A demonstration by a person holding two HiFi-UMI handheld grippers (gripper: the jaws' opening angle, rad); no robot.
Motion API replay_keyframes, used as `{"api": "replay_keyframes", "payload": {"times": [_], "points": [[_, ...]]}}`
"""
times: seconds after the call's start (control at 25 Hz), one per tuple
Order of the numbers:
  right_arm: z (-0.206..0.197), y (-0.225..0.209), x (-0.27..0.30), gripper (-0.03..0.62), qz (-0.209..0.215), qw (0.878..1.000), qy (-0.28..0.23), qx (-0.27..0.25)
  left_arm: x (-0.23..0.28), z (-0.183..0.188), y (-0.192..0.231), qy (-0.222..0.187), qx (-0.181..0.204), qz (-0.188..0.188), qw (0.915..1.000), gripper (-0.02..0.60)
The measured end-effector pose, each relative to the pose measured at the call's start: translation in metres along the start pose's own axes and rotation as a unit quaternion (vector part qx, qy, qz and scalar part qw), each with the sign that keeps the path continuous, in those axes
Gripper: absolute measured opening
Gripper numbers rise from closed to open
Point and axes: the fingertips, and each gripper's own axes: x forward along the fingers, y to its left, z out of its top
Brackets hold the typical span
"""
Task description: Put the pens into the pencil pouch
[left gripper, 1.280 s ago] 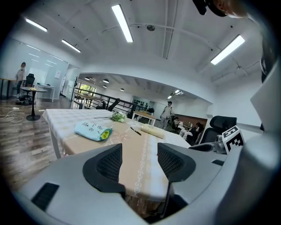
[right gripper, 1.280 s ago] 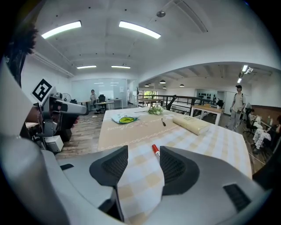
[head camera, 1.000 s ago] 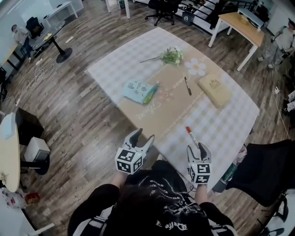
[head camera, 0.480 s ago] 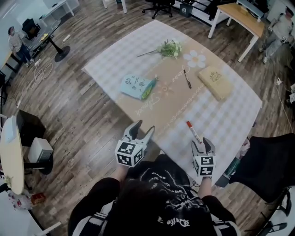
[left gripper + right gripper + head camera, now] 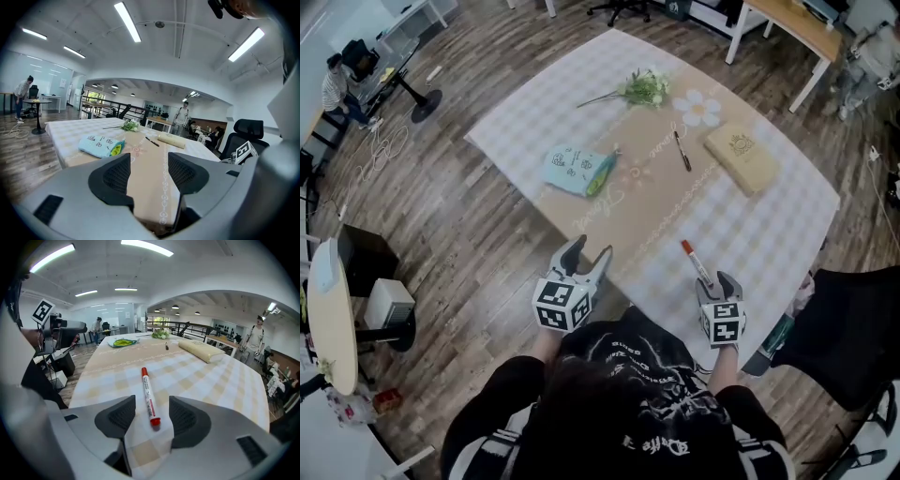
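At the near edge of the table (image 5: 769, 244), the left gripper (image 5: 589, 253), jaws apart, nothing held between them. To its right, the right gripper (image 5: 718, 281), jaws just now opening wide, standing either side of the near end of the red marker (image 5: 695, 263), pads not pressing it. Marker flat on the checked cloth, lengthwise near to far. Farther off at mid-table, the black pen (image 5: 682, 150), left of a tan book (image 5: 742, 157). Far left of centre, the light blue pencil pouch (image 5: 577, 171), well apart from both pens.

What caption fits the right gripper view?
Right claw, just opened wide, straddles one end of the red marker on the checked tablecloth.
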Motion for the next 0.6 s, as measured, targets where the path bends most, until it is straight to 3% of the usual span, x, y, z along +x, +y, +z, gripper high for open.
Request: {"api": "replay_keyframes", "payload": {"times": [0.2,0.36,0.6], "points": [[-0.015,-0.001,0.011,0.203,0.003,1.000,0.030,-0.006,0.005,-0.001,0.003,0.007,0.001,0.003,1.0000,0.253],[-0.016,0.006,0.014,0.106,0.037,0.999,0.032,0.008,0.008,-0.003,0.004,0.012,0.000,0.006,0.9999,0.253],[-0.019,0.005,0.015,0.077,0.043,0.998,0.034,0.020,0.013,-0.006,0.000,0.020,0.003,0.002,0.9998,0.253]]}}
